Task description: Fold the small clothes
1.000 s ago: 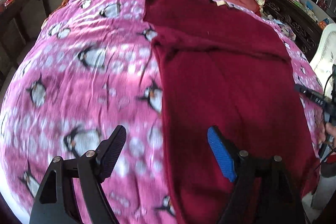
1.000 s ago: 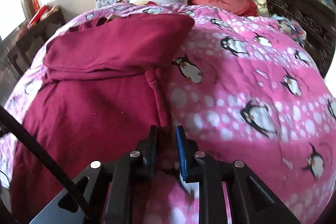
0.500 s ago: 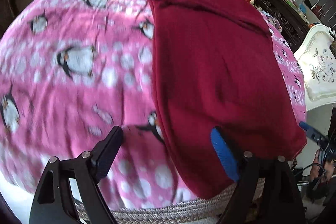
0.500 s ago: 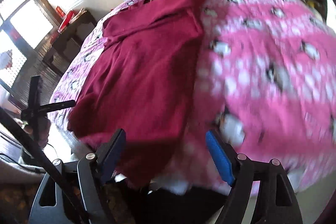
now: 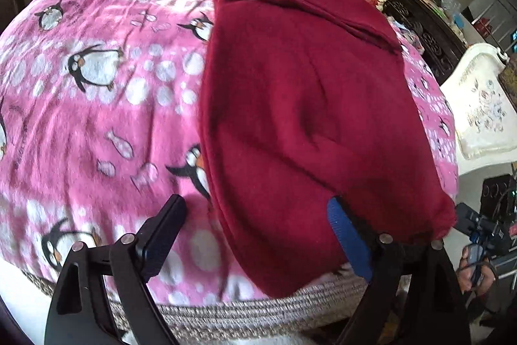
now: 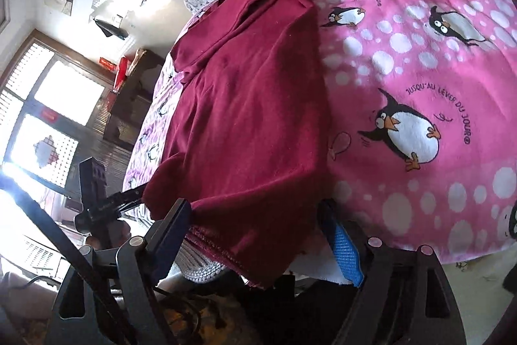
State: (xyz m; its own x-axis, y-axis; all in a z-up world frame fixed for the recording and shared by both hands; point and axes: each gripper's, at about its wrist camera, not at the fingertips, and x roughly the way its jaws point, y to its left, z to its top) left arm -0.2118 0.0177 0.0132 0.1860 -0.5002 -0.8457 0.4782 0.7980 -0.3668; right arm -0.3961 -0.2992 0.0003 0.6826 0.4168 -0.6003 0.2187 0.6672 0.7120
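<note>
Garment [image 5: 300,105] flat on blanket [image 5: 97,92]; left gripper [image 5: 255,228] and right gripper [image 6: 255,235] agape, unladen; window [image 6: 42,118] only in right view.

A dark red fleece garment [image 5: 300,105] is spread lengthwise on the pink penguin-print blanket [image 5: 97,92] — its far end is folded back over itself, its near hem is draped over the bed's edge.
</note>
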